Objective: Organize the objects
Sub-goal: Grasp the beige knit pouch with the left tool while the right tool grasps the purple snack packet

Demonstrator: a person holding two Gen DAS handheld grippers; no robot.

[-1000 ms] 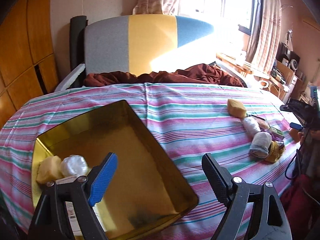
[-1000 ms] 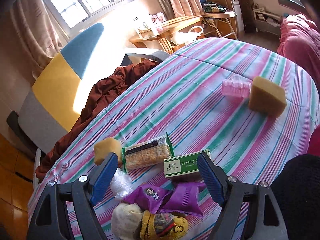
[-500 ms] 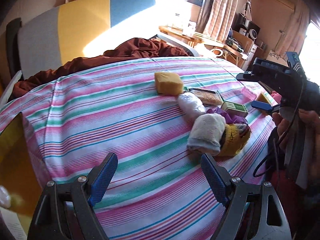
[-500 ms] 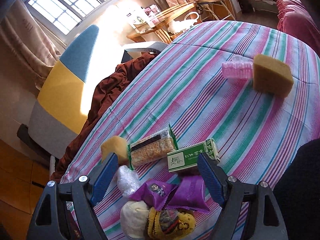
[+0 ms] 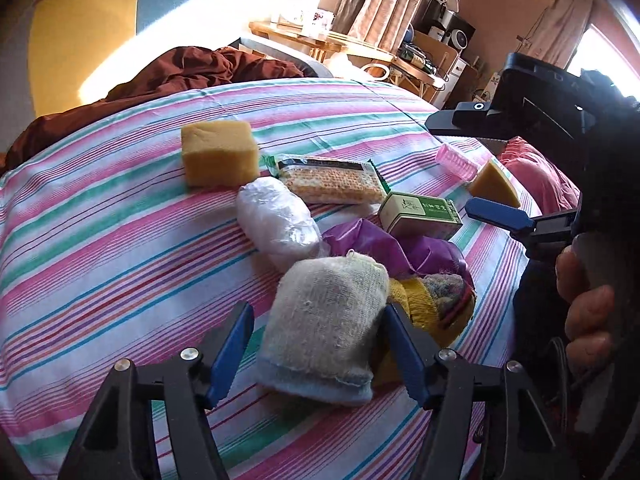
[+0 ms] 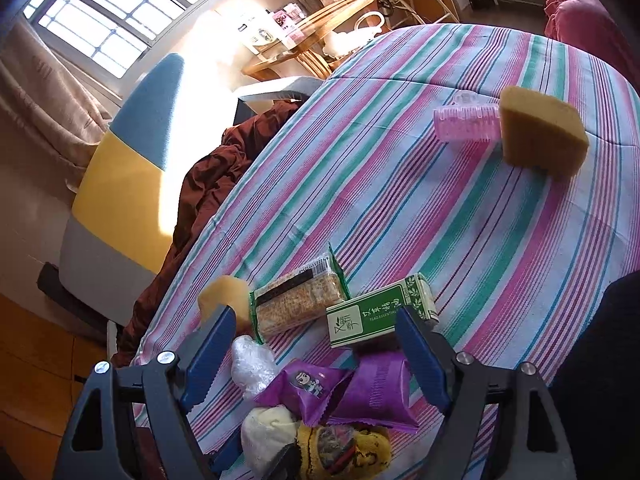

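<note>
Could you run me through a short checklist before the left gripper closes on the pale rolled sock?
1. Sock between the pads: ok. The pale sock sits between the left gripper pads, whose jaws have just been closing.
2. Pads gripping the sock: cannot tell; the right pad touches it, the left pad shows a gap.
3. Only one item caught: not ok. The yellow sock lies against the right pad.
4. Right gripper clear of the grab: ok, open above the purple packets.
5. Drop-off container in view: not ok, none shows.

Striped bedsheet (image 5: 120, 240) under sponges (image 5: 218, 154), snack packets (image 5: 332, 180), socks (image 5: 324, 320).
</note>
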